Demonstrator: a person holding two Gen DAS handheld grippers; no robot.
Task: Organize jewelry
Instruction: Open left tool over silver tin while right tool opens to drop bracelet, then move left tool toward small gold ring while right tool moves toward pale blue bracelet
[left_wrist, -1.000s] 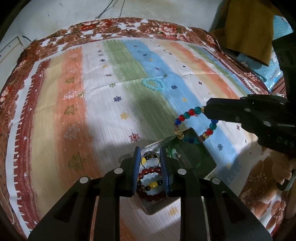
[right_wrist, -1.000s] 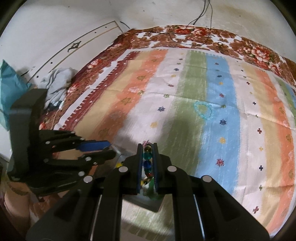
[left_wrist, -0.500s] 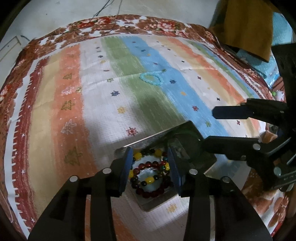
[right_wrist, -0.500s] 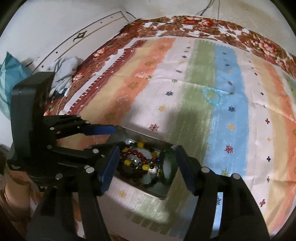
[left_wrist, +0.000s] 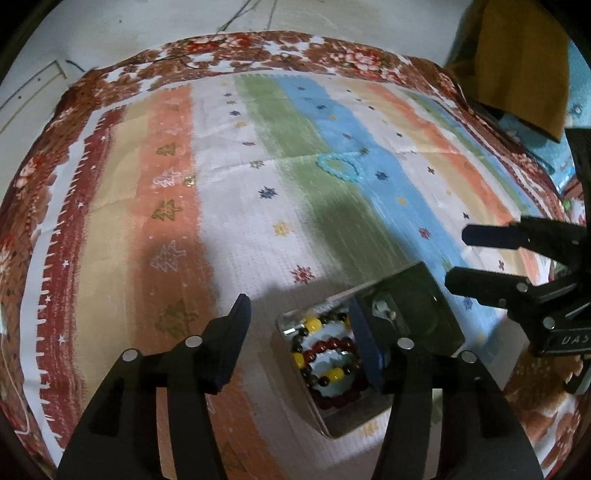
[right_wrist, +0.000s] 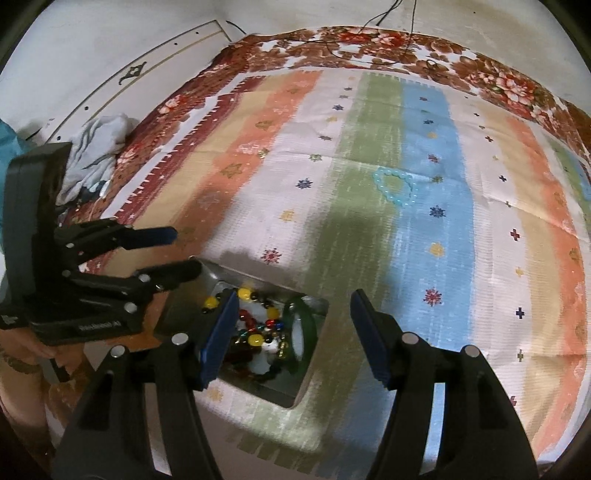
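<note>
Bracelets (left_wrist: 328, 360) of red, yellow and dark beads lie heaped in a metal tin (left_wrist: 332, 424) on the striped cloth (left_wrist: 229, 206), at about five o'clock from the middle of the left wrist view. The left gripper (left_wrist: 301, 332) hangs over the tin's near end with its jaws spread and nothing between the pads; they have just been opening. One blue-padded finger stands over bare cloth at seven o'clock of the tin, the other over the tin's middle. A green bangle (left_wrist: 417, 314) lies in the tin's far part, toward three o'clock. The right gripper (left_wrist: 458, 258) comes in from three o'clock, its two fingers apart and empty above the blue stripe. A turquoise bracelet (left_wrist: 338, 166) lies alone on the cloth at twelve o'clock, well apart from the tin. A mustard cloth (left_wrist: 521, 66) hangs at one o'clock.

In the right wrist view the tin (right_wrist: 291, 400) sits at six o'clock with the beads (right_wrist: 255, 325) inside and the bangle (right_wrist: 306, 328) along its right side. The right gripper (right_wrist: 291, 332) stands over it, jaws wide, holding nothing. The left gripper (right_wrist: 184, 251) reaches in from nine o'clock, fingers parted and empty, beside the tin's left corner. The turquoise bracelet (right_wrist: 395, 186) lies at one o'clock on the green and blue stripes. Crumpled grey fabric (right_wrist: 96, 151) lies off the cloth at ten o'clock.
</note>
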